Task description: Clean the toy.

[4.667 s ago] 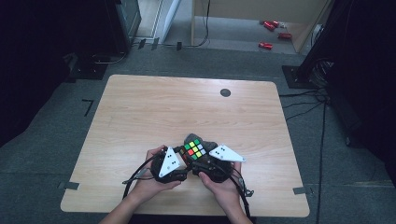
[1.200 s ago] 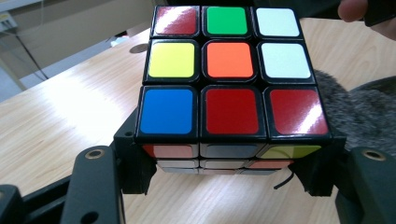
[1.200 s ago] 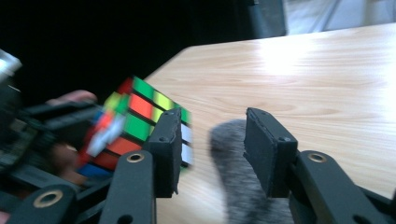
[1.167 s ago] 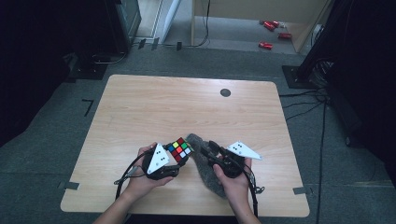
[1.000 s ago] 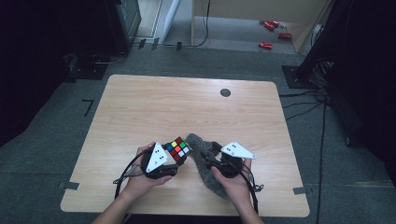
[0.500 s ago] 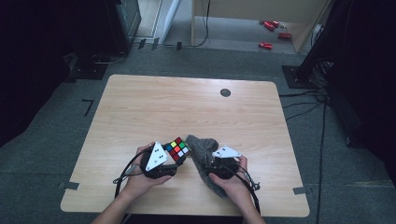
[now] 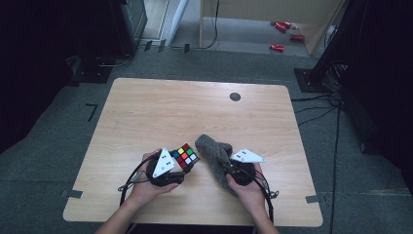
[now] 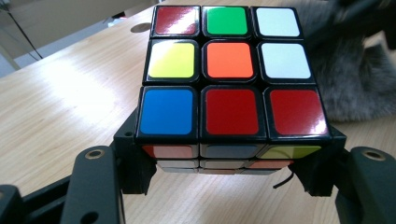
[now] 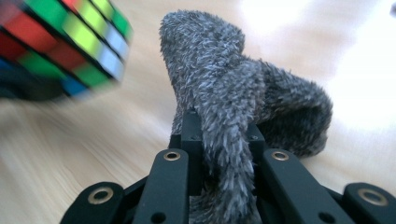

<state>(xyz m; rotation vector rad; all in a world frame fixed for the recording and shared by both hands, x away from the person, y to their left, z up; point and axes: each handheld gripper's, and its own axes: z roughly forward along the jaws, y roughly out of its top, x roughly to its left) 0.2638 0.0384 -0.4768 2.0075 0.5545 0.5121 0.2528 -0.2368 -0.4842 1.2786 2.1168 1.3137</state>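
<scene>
Puzzle cube (image 8: 232, 74) clamped, grey cloth (image 9: 233, 107) pinched beside, perhaps touching

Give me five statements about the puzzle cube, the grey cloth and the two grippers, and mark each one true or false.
1. The left gripper is clamped on the puzzle cube. True.
2. The centre sticker on the cube's top face is blue. False: it is orange; the blue one sits at a near corner.
3. The right gripper has a fold of the grey cloth between its jaws, which have just been closing. True.
4. The cloth is spread flat over the cube. False: it is bunched up on the table beside the cube.
5. The cube sits at the far edge of the table by the dark round spot. False: it is near the person's edge.
</scene>
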